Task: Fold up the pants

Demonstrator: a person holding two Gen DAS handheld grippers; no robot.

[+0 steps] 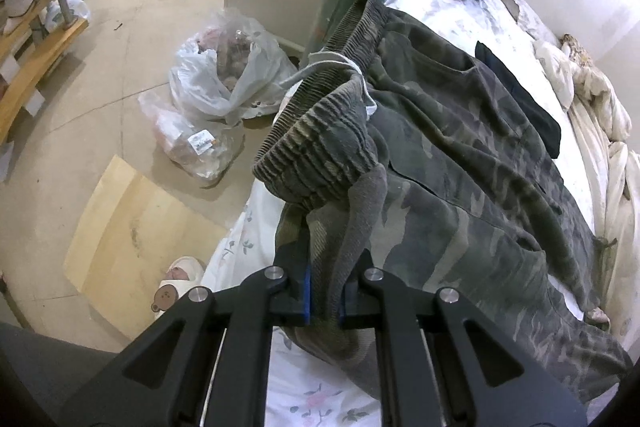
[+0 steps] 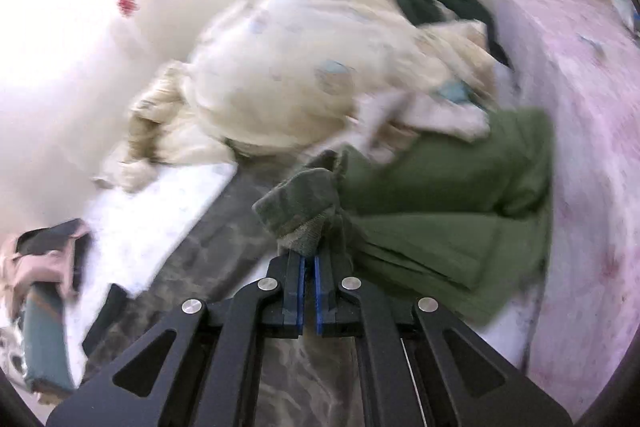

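Note:
Camouflage pants (image 1: 460, 163) lie along the bed (image 1: 320, 399), their ribbed waistband (image 1: 316, 143) with a grey drawstring at the bed's edge. My left gripper (image 1: 325, 287) is shut on the pants fabric just below the waistband and holds it bunched up. In the blurred right wrist view, my right gripper (image 2: 308, 267) is shut on the other end of the pants (image 2: 304, 211), a folded-over bit of camouflage cloth lifted above the rest of the leg (image 2: 224, 227).
Plastic bags (image 1: 224, 79) and a wooden board (image 1: 132, 239) lie on the floor left of the bed. A dark cloth (image 1: 520, 95) and cream bedding (image 1: 600, 115) lie beyond the pants. A folded green garment (image 2: 448, 211), cream quilt (image 2: 304, 67) and pink cover (image 2: 592, 131) lie ahead of my right gripper.

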